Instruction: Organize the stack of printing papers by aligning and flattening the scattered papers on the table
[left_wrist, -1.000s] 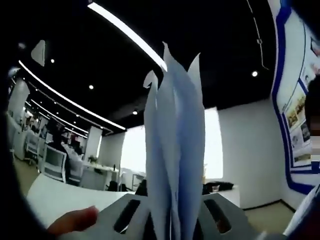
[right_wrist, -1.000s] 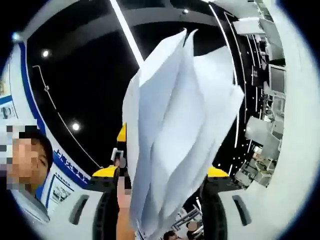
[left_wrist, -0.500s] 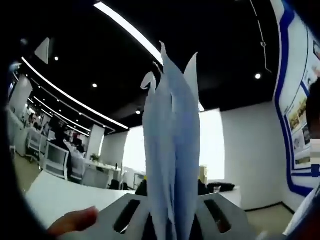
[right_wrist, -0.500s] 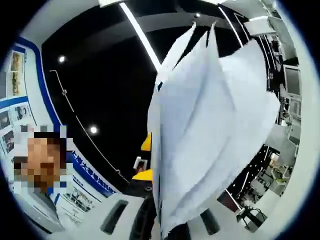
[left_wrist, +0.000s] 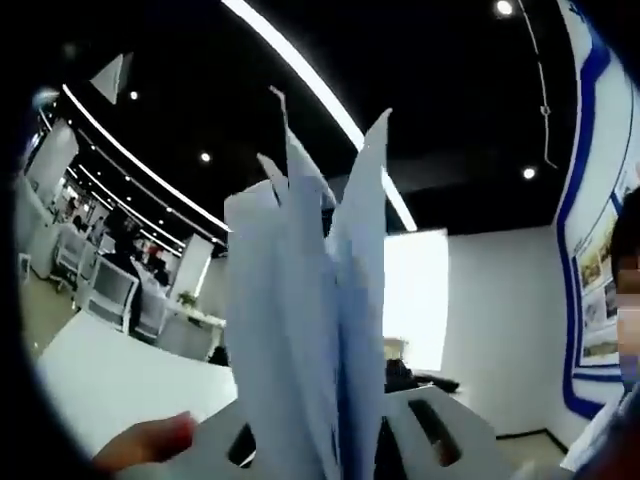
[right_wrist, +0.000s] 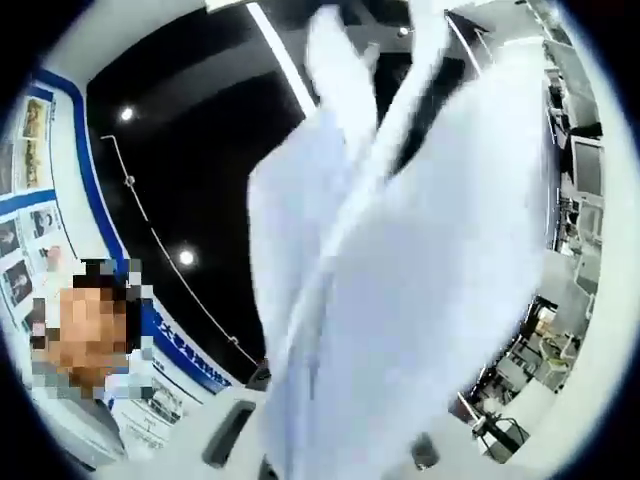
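A stack of white printing papers (left_wrist: 310, 300) stands upright out of my left gripper (left_wrist: 330, 455), which is shut on its lower edge. The sheets fan apart at the top against the dark ceiling. In the right gripper view the same papers (right_wrist: 410, 260) rise blurred and wide out of my right gripper (right_wrist: 330, 455), which is shut on them. The papers hide most of both grippers' jaws.
A person's fingertip (left_wrist: 150, 440) shows at the lower left, over a white tabletop (left_wrist: 110, 375). Long ceiling light strips (left_wrist: 300, 75) run overhead. Office desks and chairs (left_wrist: 110, 300) stand at the left. A blue-trimmed poster wall (right_wrist: 60, 170) and a person stand beside it.
The sheets have splayed wider apart at the top in the left gripper view. In the right gripper view they have swung and blurred, spreading leftward. Both grippers keep their hold.
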